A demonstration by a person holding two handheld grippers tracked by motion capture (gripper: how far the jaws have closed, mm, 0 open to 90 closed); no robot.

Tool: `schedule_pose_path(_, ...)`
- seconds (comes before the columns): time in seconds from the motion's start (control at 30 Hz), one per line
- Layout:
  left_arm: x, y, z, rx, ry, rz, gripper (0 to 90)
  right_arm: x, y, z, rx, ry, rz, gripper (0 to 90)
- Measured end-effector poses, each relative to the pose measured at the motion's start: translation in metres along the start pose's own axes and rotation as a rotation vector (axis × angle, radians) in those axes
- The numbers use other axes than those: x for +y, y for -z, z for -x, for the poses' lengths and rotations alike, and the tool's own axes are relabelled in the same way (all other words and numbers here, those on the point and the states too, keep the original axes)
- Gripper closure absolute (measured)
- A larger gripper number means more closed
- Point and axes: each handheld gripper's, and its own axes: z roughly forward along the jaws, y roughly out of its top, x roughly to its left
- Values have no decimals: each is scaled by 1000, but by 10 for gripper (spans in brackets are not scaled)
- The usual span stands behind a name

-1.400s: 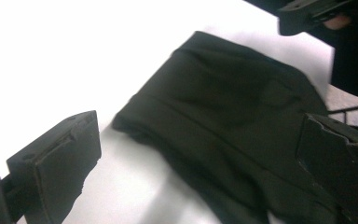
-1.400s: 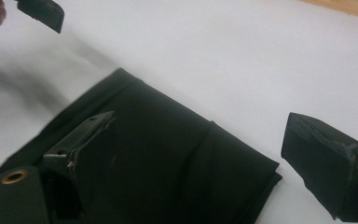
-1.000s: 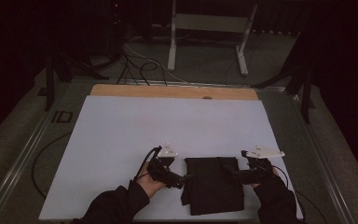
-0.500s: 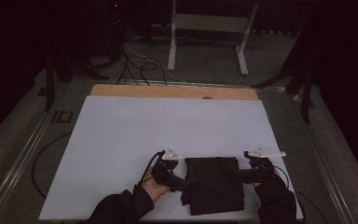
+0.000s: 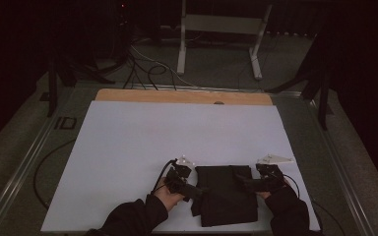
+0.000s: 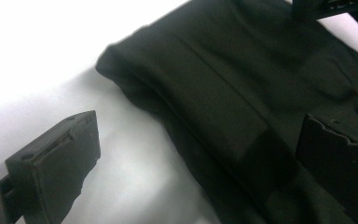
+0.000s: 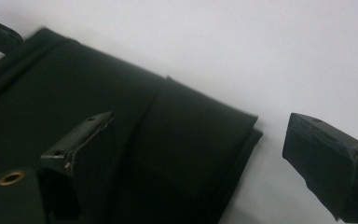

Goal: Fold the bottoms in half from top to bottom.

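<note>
high view down over the table (image 5: 128, 147); both gripper views close on the shared dark cloth (image 5: 226, 194)

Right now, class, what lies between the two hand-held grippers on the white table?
In the high view, the folded black cloth lies between the left gripper and the right gripper, on the white table.

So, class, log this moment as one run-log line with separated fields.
left gripper: open, straddling cloth edge | right gripper: open, over opposite edge | folded black cloth: flat on white table | grasp: not yet made
</note>
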Motion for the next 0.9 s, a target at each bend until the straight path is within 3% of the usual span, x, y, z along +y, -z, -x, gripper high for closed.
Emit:
schedule_pose_path(0.17,0,-5,1,-6,-4,-14,26,-5,-5,-2,11,-13,-44,94)
schedule_pose_path(0.4,-1,-6,-1,-10,1,11,97,-9,-10,-4,-20,-2,-105,94)
schedule_pose_path(0.67,-2,-9,2,-22,2,23,164,-12,-16,-9,-21,4,-160,95)
schedule_pose_path(0.73,-3,-10,4,-38,11,26,228,-12,-17,-10,-24,8,-170,100)
schedule_pose_path(0.83,-2,-13,7,-30,-5,14,276,-12,-16,-12,-21,12,-170,160)
schedule_pose_path(0.9,0,-14,7,-32,10,6,303,-12,-14,-14,-9,21,-168,211)
